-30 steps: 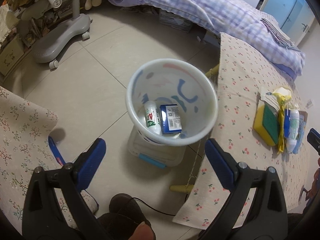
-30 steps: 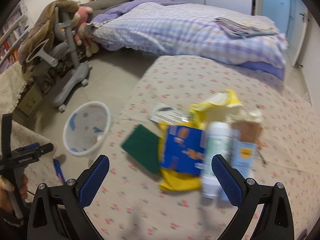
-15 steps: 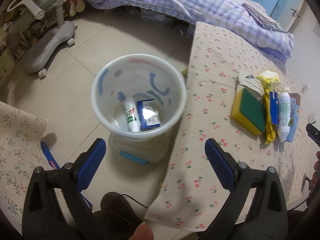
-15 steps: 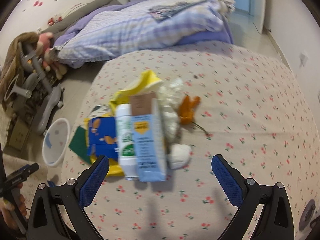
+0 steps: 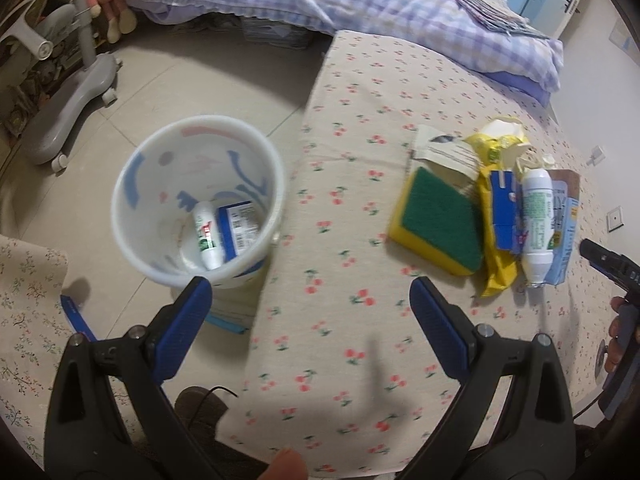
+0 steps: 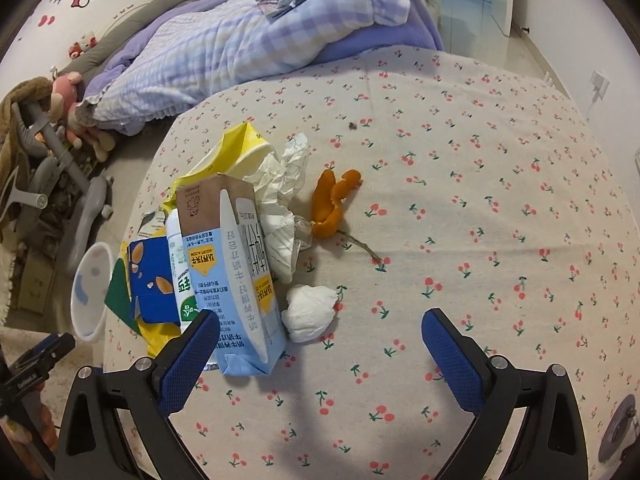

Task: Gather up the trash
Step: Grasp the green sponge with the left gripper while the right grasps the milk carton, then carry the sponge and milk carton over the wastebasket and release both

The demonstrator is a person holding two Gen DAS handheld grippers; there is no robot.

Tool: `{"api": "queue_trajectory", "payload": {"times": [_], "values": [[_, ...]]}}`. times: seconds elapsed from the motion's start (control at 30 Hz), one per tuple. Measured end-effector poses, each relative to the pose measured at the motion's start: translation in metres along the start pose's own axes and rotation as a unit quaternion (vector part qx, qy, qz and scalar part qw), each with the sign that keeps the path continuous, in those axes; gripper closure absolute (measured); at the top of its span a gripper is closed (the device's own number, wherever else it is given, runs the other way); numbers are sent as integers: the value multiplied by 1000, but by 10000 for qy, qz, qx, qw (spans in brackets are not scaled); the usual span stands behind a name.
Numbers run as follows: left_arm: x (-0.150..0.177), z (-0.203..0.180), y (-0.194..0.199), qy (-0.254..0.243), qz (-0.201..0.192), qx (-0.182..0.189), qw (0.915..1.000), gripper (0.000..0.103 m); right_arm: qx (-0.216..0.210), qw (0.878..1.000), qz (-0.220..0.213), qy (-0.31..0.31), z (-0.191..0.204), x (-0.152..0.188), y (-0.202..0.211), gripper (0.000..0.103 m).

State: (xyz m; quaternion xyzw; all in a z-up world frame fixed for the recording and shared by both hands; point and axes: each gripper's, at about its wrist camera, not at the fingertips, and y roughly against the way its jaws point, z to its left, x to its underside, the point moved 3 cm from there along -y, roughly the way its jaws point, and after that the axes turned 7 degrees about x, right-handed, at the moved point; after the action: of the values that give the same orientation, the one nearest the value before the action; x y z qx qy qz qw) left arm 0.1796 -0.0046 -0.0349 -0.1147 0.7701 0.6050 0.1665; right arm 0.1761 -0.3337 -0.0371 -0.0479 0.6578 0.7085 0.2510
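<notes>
A white bin (image 5: 200,204) stands on the floor left of the cherry-print table (image 5: 352,248); it holds a small white bottle (image 5: 206,236) and a blue box (image 5: 240,228). On the table lie a yellow-green sponge (image 5: 440,216), a yellow wrapper (image 5: 496,264), a white bottle (image 5: 538,220), a pale blue milk carton (image 6: 240,280), crumpled paper (image 6: 284,208), a tissue ball (image 6: 310,312) and orange peel (image 6: 330,204). My left gripper (image 5: 310,308) is open, over the table edge. My right gripper (image 6: 320,344) is open, just before the tissue ball.
A bed with a checked quilt (image 6: 248,44) lies behind the table. A grey chair base (image 5: 76,92) stands on the floor at far left. A second flowered cloth (image 5: 28,312) is at lower left. The bin also shows in the right wrist view (image 6: 90,292).
My left gripper has swung right, from above the bin to over the table edge. My right gripper has moved right and closer along the trash pile, toward the tissue ball.
</notes>
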Motion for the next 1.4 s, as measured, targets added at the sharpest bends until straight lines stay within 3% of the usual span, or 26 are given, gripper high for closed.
{"api": "queue_trajectory", "payload": {"times": [0.37, 0.43, 0.5, 0.67, 0.77, 0.87, 0.97, 1.17, 1.4], "values": [[-9, -42, -13, -206, 148, 226, 9994, 4, -357, 9993, -22, 147, 28, -5, 7, 9], [-12, -44, -17, -152, 164, 206, 9995, 4, -364, 9992, 27, 170, 33, -5, 3, 12], [-15, -44, -21, -49, 192, 165, 9997, 4, -311, 9993, 100, 194, 37, -6, -3, 32], [-24, -40, -30, 432, 243, 282, 9984, 4, -423, 9989, 203, 69, 38, -7, -13, 41], [-27, -44, -39, 765, 320, 543, 9951, 5, -430, 9988, 187, 155, 44, -6, -14, 45], [-27, -52, -46, 977, 352, 702, 9921, 12, -237, 9990, 245, 283, 48, -3, -21, 59], [-27, -58, -56, 1179, 392, 804, 9890, 22, -146, 9989, 315, 311, 44, 1, -27, 66], [-23, -57, -72, 1410, 546, 1079, 9826, 41, -230, 9995, 169, 124, 28, 0, -15, 66], [-23, -48, -66, 1571, 424, 1353, 9774, 65, -403, 9991, 49, -103, 10, 1, 4, 67]]}}
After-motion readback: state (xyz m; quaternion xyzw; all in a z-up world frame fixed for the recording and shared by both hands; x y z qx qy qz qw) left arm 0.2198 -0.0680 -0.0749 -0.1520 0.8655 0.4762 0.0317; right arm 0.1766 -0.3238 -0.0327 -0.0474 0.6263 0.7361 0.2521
